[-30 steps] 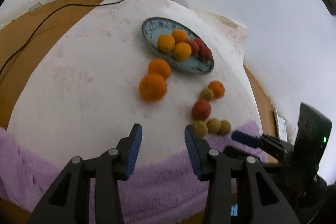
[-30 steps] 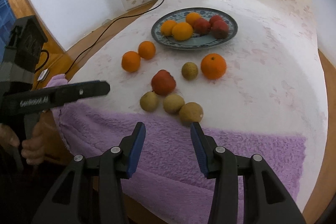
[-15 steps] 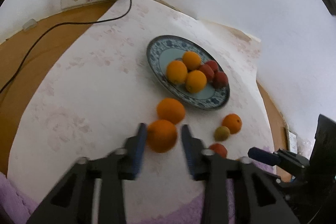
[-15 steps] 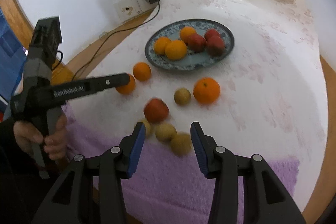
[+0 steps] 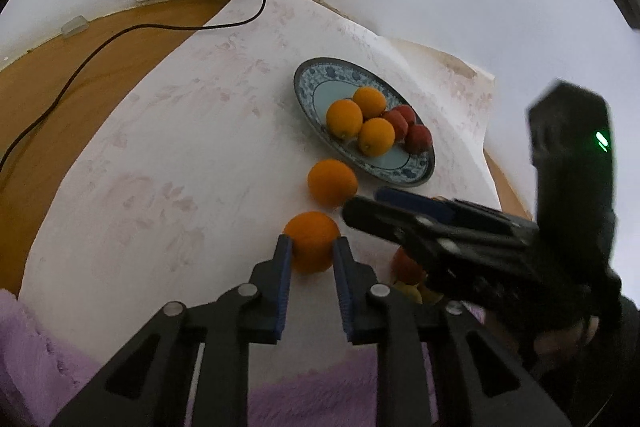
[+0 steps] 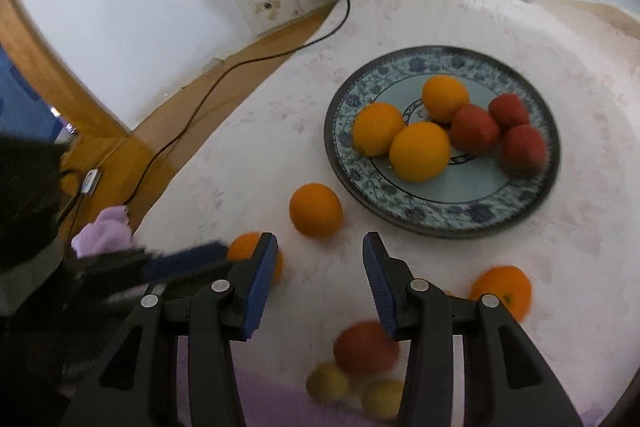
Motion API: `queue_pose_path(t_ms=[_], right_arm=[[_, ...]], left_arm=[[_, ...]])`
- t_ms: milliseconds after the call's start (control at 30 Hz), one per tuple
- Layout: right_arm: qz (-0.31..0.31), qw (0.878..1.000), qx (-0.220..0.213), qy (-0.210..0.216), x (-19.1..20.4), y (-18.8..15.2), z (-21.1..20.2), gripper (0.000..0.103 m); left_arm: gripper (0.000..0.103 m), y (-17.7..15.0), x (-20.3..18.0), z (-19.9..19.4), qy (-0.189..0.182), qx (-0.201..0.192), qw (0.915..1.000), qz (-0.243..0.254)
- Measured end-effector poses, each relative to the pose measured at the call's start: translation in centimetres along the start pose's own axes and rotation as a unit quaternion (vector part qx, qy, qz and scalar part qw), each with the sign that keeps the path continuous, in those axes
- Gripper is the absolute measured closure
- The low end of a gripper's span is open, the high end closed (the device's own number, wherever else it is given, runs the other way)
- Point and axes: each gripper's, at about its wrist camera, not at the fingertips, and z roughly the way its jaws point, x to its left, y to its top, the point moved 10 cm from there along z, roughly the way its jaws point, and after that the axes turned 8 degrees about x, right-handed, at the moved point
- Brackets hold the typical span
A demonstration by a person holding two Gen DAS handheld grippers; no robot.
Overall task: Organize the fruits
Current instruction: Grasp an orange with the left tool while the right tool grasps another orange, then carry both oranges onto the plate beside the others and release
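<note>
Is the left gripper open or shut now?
Shut on an orange: the left gripper has both blue pads pressed against its sides, on the white cloth.

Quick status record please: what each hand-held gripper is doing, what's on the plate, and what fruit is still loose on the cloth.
left hand-held gripper: shut on an orange
right hand-held gripper: open, nothing between its jaws
plate: three oranges, three red fruits
loose on the cloth: orange near plate, another orange, red fruit, small yellow-green fruits
</note>
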Motion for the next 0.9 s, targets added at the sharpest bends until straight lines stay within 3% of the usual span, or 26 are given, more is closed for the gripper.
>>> queue_pose_path(t_ms=[133,267,400,667,733,900], right_arm=[[0.013,1.0,0.001,0.004,0.2,0.8,1.1,0.057],[0.037,0.999,-0.009,0.03,0.1,1.5,1.7,0.069],[0.044,0.998,-0.011,0.041,-0.6,1.0,1.0,0.069],[0.039,0.996,-0.048,0.057,-0.9,1.6,-2.7,0.069],[0.045,0.995,-0.072,0.051,-2.0,2.5,-4.4,0.069],[0.047,0.993,-0.109,0.018,-4.6,5.3,-6.5,0.069]], left_arm=[[0.083,-0.1,0.3,-0.2,0.002,-0.003,1.0,0.0],[0.08,0.0,0.2,0.1,-0.003,0.002,1.0,-0.002],[0.069,0.1,0.1,0.9,-0.017,0.013,0.9997,-0.013],[0.072,1.2,0.0,1.7,-0.061,0.019,0.9965,-0.053],[0.073,1.4,-0.1,1.7,-0.078,0.019,0.9945,-0.066],[0.073,3.6,0.3,0.1,-0.066,-0.021,0.9953,-0.068]])
